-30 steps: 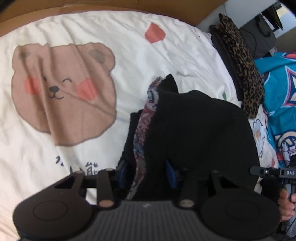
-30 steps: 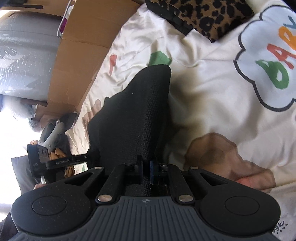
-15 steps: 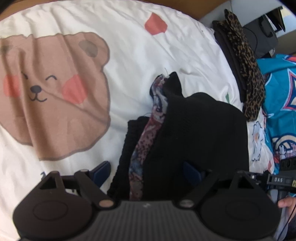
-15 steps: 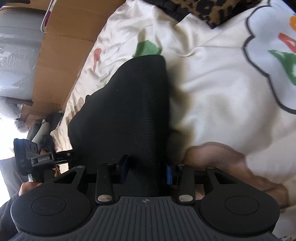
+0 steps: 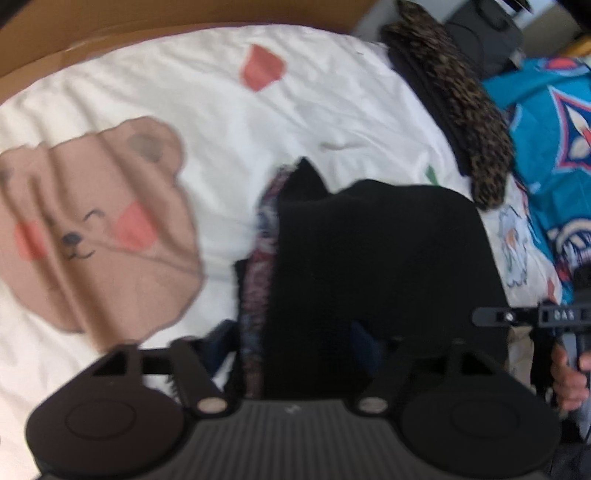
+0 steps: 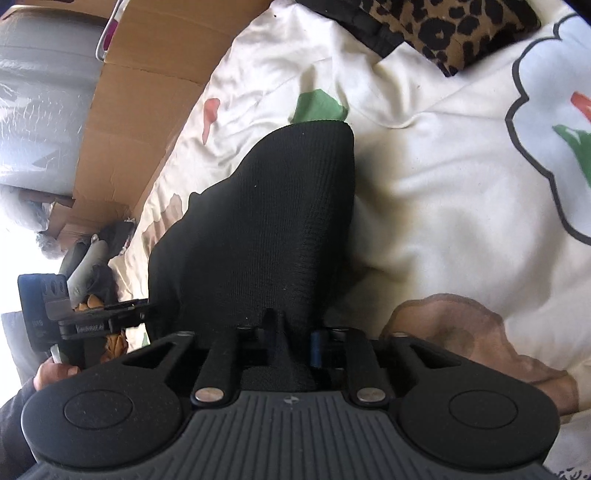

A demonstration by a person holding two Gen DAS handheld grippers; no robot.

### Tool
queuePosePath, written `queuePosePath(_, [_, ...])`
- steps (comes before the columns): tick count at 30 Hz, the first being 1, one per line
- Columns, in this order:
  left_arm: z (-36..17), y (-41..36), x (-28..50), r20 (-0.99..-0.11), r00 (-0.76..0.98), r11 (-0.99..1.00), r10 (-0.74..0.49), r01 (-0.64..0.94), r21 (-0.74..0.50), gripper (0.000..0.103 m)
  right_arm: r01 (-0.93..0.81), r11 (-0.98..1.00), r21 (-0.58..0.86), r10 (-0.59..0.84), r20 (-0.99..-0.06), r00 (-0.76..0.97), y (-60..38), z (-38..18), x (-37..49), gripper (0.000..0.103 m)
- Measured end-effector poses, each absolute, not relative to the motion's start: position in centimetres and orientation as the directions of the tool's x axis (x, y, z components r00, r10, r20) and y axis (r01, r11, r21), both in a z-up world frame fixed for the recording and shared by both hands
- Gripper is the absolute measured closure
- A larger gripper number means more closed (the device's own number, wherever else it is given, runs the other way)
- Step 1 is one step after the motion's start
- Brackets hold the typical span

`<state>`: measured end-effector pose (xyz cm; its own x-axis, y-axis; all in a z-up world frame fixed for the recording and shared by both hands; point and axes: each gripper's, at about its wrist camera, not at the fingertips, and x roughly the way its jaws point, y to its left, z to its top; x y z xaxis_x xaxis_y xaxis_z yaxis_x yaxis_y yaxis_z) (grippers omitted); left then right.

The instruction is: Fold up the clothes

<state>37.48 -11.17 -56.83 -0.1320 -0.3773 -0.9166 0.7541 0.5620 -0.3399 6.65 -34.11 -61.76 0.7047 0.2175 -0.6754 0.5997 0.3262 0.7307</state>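
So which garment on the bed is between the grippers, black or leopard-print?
The black knit garment; the leopard-print garment lies apart at the bed's far edge.

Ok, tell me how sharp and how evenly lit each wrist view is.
Left wrist view: motion-blurred throughout, the bear print and black garment smeared, light fairly even. Right wrist view: sharp, the garment's knit crisp, but the far left edge is blown out white; fisheye bends the cardboard.

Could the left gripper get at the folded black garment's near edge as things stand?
Probably yes: the left gripper, its jaws just opened wide, already straddles the black garment edge, with nothing between them but the cloth.
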Motion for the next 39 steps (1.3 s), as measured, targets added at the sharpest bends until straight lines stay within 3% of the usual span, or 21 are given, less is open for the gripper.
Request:
queuePosePath(4, [-58.6, -11.8, 37.7, -0.922, -0.181, 0.574, -0.343, 0.737, -0.358, 0.018, 0.608, 0.314, 0.729, 0.207, -0.678, 0.706, -34.2, -62.3, 7.1, 0.074])
queuePosePath(10, [-59.8, -11.7, 39.3, -0.885, -0.249, 0.595, -0.393, 0.665, -0.451, 0.014, 0.61, 0.301, 0.733, 0.197, -0.674, 0.712, -33.8, -63.1, 7.5, 0.075])
queuePosePath(16, [-59.4, -11.7, 40.5, -0.856, -0.294, 0.589, -0.426, 0.628, -0.509, 0.028, 0.602, 0.275, 0.75, 0.198, -0.657, 0.727, -34.2, -63.2, 7.3, 0.076])
queuePosePath(18, [-59.0, -11.7, 40.5, -0.857, -0.289, 0.574, -0.426, 0.646, -0.503, 0.044, 0.597, 0.273, 0.755, 0.2, -0.651, 0.732, -34.4, -63.0, 7.2, 0.089])
queuePosePath(21, [-58.7, -11.6, 40.6, -0.856, -0.288, 0.557, -0.429, 0.662, -0.502, 0.054, 0.589, 0.272, 0.761, 0.206, -0.644, 0.737, -34.4, -63.0, 7.0, 0.091])
queuePosePath(23, [-58.7, -11.4, 40.8, -0.857, -0.288, 0.556, -0.426, 0.664, -0.5, 0.052, 0.594, 0.27, 0.758, 0.211, -0.648, 0.732, -34.4, -63.2, 6.9, 0.089])
queuePosePath(27, [-59.3, -11.6, 40.5, -0.88, -0.27, 0.567, -0.391, 0.682, -0.461, 0.026, 0.609, 0.274, 0.744, 0.206, -0.664, 0.718, -34.4, -63.7, 7.1, 0.083])
queuePosePath(32, [-59.9, -11.6, 41.1, -0.851, -0.282, 0.585, -0.443, 0.628, -0.513, 0.022, 0.608, 0.267, 0.747, 0.219, -0.662, 0.717, -34.2, -64.2, 7.6, 0.083])
queuePosePath(39, [-59.1, -11.9, 40.7, -0.829, -0.323, 0.541, -0.457, 0.639, -0.547, 0.052, 0.588, 0.256, 0.768, 0.202, -0.637, 0.744, -34.4, -63.4, 7.2, 0.093])
